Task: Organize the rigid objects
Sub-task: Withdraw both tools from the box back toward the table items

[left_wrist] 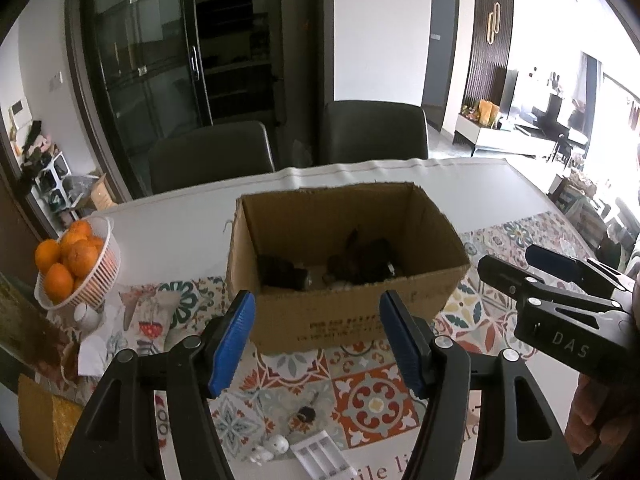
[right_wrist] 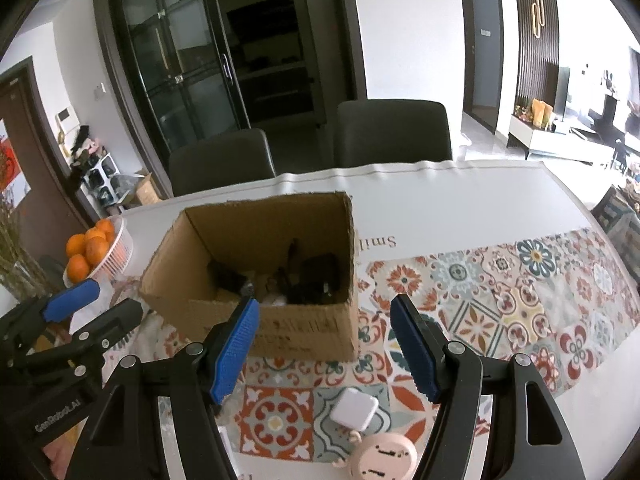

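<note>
An open cardboard box (left_wrist: 344,312) stands on the patterned tablecloth, with several dark objects (left_wrist: 360,266) inside; it also shows in the right wrist view (right_wrist: 280,328). My left gripper (left_wrist: 320,344) is open and empty, in front of the box. Below it lie a small black key-like item (left_wrist: 305,415), a white figurine (left_wrist: 276,446) and a white battery holder (left_wrist: 320,458). My right gripper (right_wrist: 324,348) is open and empty, near the box's front right corner. Below it lie a white square charger (right_wrist: 356,408) and a pink round plug (right_wrist: 380,458).
A white basket of oranges (left_wrist: 86,268) stands at the left, with a small white cup (left_wrist: 86,314) and crumpled paper beside it. Two dark chairs (left_wrist: 372,132) stand behind the table. The right gripper shows at the left wrist view's right edge (left_wrist: 560,284).
</note>
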The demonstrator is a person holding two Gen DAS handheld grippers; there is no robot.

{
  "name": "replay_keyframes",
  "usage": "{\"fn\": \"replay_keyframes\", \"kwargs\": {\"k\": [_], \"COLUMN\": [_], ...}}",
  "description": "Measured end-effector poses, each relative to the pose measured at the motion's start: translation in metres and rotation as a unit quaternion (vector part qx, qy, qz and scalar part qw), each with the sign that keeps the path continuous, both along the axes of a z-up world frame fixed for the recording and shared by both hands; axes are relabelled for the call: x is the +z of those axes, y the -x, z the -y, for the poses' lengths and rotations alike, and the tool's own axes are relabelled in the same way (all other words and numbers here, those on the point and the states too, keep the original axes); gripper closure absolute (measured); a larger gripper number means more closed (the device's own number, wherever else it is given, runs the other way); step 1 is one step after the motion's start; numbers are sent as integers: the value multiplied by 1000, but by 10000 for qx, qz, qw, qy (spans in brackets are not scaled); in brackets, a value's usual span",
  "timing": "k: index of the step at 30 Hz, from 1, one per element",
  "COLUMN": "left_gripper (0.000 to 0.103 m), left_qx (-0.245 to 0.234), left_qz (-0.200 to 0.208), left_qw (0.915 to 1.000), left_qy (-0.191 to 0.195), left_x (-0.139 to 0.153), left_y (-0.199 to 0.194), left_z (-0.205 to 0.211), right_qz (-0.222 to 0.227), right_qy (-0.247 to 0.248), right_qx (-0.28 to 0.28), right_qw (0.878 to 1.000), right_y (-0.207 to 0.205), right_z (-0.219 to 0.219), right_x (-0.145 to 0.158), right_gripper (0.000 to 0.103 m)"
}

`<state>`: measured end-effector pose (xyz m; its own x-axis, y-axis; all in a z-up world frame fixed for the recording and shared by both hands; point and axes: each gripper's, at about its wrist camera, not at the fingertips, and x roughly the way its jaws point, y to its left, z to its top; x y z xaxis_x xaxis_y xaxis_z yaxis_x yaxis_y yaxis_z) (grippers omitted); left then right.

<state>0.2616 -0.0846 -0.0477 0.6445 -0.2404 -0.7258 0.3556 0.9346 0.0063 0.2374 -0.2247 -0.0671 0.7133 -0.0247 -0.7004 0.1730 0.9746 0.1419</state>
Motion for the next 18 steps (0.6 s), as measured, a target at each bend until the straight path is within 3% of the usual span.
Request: {"fn": "replay_keyframes", "kwargs": {"k": [18], "left_gripper": [39], "left_qx": [-353], "left_qz": [-407], "left_qw": [9985], "left_qy": [-32], "left_x": [-38], "left_y": [30], "left_z": [24], "right_qz": [-404], "right_qy": [-146], "right_qx": [-288], "right_qw": [9987], "right_y": [44], "right_z": [17], "right_x": [-36], "right_gripper": [34]}}
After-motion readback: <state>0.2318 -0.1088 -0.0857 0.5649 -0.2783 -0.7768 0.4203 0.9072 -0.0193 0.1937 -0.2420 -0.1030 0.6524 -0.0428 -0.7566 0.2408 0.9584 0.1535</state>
